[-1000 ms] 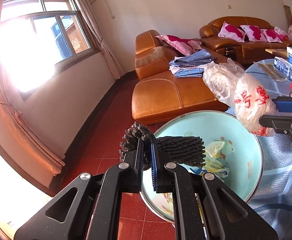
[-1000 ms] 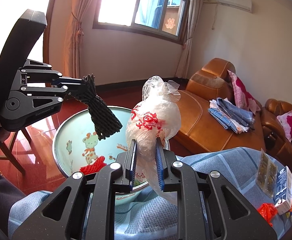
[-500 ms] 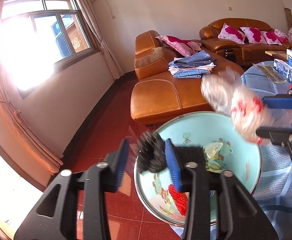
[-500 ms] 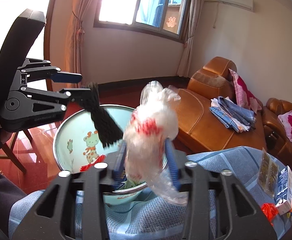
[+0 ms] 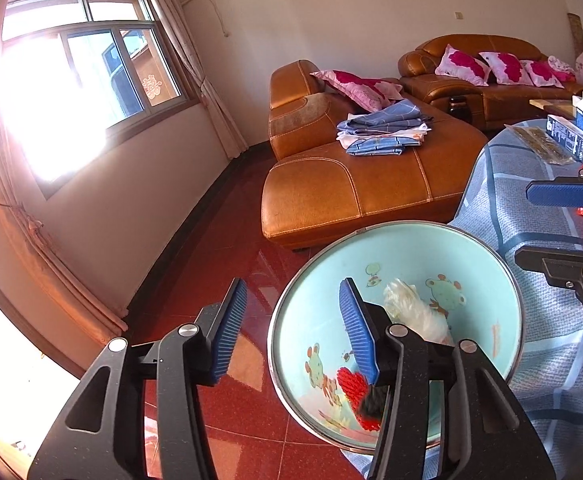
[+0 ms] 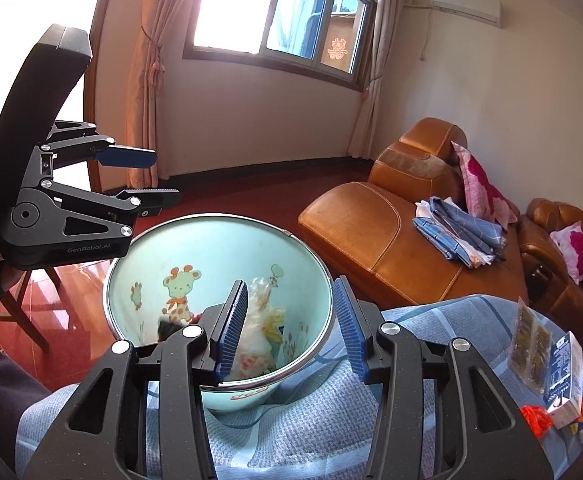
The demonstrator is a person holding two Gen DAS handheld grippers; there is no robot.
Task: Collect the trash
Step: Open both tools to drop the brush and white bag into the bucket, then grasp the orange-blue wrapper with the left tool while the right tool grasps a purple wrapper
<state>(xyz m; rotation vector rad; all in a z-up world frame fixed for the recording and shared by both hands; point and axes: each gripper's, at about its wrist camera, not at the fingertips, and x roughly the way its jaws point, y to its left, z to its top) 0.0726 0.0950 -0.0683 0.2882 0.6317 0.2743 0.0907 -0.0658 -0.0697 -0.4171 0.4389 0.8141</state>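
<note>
Both grippers hang over the enamel basin (image 6: 215, 236) at the tabletop's edge: left gripper (image 5: 293, 328) opening, empty; right gripper (image 6: 291, 320) released, empty. The plastic bag (image 5: 415, 312) lies inside the basin.

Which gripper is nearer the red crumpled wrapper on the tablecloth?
Right. The right gripper hangs over the basin's table-side rim, the red wrapper off to its right; the left gripper, jaws opening, sits across the basin.
</note>
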